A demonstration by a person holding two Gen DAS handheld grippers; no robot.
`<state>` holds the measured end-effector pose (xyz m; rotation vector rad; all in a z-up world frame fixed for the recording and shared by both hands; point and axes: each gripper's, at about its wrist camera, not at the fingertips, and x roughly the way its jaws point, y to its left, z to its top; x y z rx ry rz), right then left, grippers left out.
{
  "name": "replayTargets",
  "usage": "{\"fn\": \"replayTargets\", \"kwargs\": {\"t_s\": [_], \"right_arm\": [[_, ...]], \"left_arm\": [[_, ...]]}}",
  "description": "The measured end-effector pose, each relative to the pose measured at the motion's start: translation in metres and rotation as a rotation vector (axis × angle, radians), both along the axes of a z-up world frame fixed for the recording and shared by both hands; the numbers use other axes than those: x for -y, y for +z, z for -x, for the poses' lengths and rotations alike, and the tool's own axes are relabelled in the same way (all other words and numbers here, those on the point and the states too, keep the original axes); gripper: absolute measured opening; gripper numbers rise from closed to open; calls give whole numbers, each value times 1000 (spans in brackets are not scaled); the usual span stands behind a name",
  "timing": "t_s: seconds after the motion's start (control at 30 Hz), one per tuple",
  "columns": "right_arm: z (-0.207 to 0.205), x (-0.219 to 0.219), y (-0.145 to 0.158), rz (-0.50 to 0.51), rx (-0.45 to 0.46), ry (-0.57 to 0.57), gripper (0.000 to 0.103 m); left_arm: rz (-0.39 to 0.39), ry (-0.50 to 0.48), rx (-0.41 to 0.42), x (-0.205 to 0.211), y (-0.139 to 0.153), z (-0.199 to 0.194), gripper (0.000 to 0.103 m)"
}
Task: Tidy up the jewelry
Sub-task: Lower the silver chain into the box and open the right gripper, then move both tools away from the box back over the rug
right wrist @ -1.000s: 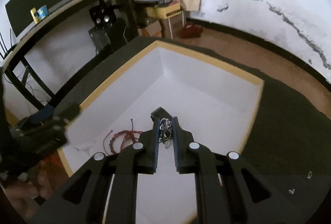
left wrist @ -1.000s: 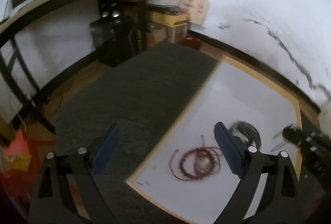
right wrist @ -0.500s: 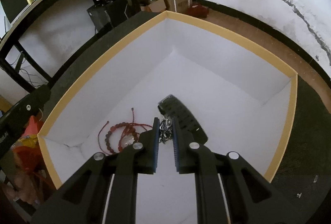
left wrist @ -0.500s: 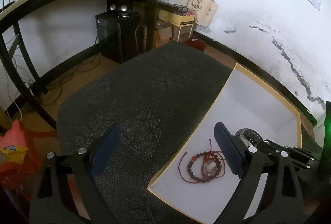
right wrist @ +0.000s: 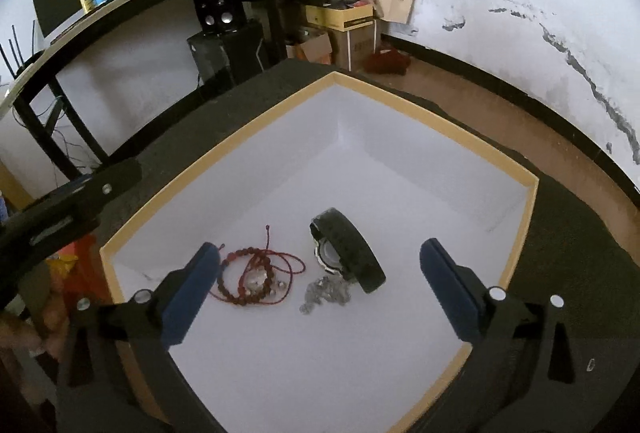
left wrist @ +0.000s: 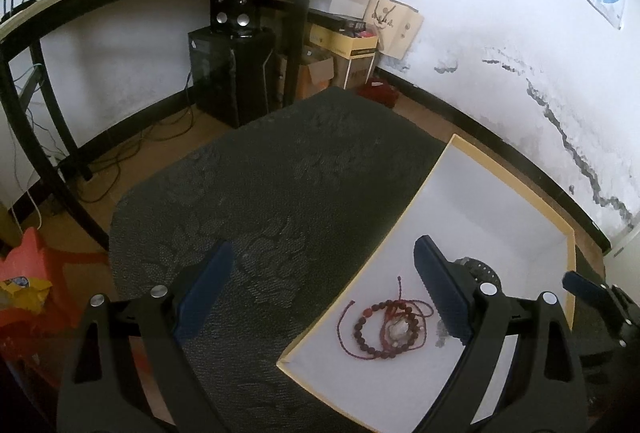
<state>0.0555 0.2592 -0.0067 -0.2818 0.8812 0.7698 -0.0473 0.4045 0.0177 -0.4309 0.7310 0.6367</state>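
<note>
Black watch (right wrist: 347,251) on edge, band running front-to-back.

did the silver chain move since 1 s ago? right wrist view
Yes. It was pinched between the shut right gripper fingers; now it lies loose on the box floor, touching the black watch, with the jaws wide open around it.

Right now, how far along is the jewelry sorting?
Done: three pieces lie in the box: the red bracelet, the silver chain and the black watch. In hand: nothing; the right hand-held gripper hangs open over the chain, and the left hand-held gripper is open too. Left: no other jewelry shows on the dark mat.
</note>
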Motion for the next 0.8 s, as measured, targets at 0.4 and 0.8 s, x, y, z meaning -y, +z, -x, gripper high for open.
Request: {"fn": "replayTargets", "kwargs": {"t_s": [0.4,0.8], "right_arm": [[21,100,40,-34,104,-106,97],[-5,362,13,-74,57,-644,97]], "left_arm": [[-62,-102,49,62,20,-23,92],[-207,-549,37,265,29,-82,94]]}}
